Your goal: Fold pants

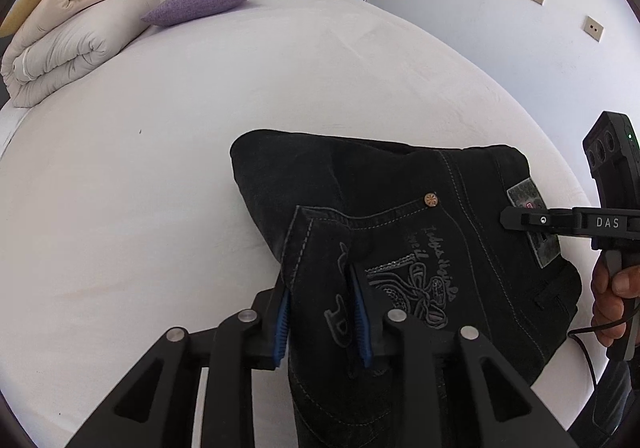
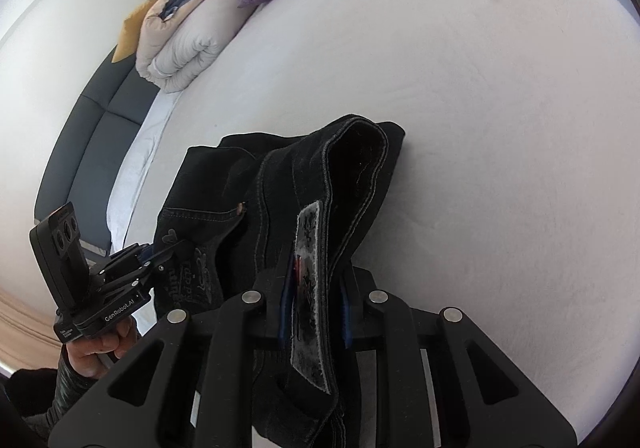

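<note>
We hold the black pants point(image 1: 400, 232) at both ends over the white bed point(image 1: 160, 167).

Our left gripper point(image 1: 322, 312) has its blue pads narrowed on the embroidered pocket edge, and our right gripper point(image 2: 314, 300) is clamped on the waistband at the grey label patch point(image 2: 310, 288). The denim lies bunched in a fold on the sheet just ahead of us. A rolled duvet point(image 1: 60, 47) and a purple pillow point(image 1: 204, 1) sit well apart, near the headboard.

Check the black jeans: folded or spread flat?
Folded. The black jeans form a compact bundle with doubled layers, held by the left gripper and right gripper.
</note>
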Tool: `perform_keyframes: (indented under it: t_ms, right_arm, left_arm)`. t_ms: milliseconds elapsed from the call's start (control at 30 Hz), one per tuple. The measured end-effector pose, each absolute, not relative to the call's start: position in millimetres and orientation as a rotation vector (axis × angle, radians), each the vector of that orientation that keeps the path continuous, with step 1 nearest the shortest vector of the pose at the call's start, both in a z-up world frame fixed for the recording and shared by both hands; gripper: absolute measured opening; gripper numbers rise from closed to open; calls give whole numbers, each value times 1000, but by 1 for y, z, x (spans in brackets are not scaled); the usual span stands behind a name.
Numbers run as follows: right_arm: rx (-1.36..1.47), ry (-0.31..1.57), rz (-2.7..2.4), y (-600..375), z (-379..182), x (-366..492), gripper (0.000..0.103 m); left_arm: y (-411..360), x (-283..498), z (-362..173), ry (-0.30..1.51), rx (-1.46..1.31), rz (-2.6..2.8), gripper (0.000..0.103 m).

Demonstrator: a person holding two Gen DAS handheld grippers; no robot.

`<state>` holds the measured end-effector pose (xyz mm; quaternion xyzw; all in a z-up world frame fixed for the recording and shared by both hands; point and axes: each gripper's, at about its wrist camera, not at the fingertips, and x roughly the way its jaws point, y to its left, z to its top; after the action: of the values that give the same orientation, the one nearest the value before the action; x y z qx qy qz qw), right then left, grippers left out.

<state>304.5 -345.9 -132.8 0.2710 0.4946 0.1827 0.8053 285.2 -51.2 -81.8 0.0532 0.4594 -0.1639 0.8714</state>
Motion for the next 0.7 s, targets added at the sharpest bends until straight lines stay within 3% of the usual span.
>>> perform_keyframes:
  t_ms: [200,300,400,567,633,700]
  right_arm:
    - [648,1022,385,-368,-145,284,30]
    - [632,1002,355,-370,-135,275,43]
    - [592,960,333,-362,-117,256,45]
    - [517,895,283,-361,-92,204,45]
    - [475,862,251,-352,-80,184,45]
    - [430,825,226,-345,-69,160,45]
  left_arm:
    - [-50,276,-90,927,124,-287,48]
    - [-44,268,-85,894,129,-250,48]
    - [-43,251,-76,852,142,-227,50]
    - [-35,212,-54,731,122,-185,79]
    - [-34,187,-43,665,121,-164,97]
    - [-32,162,-34,593,124,-143,103]
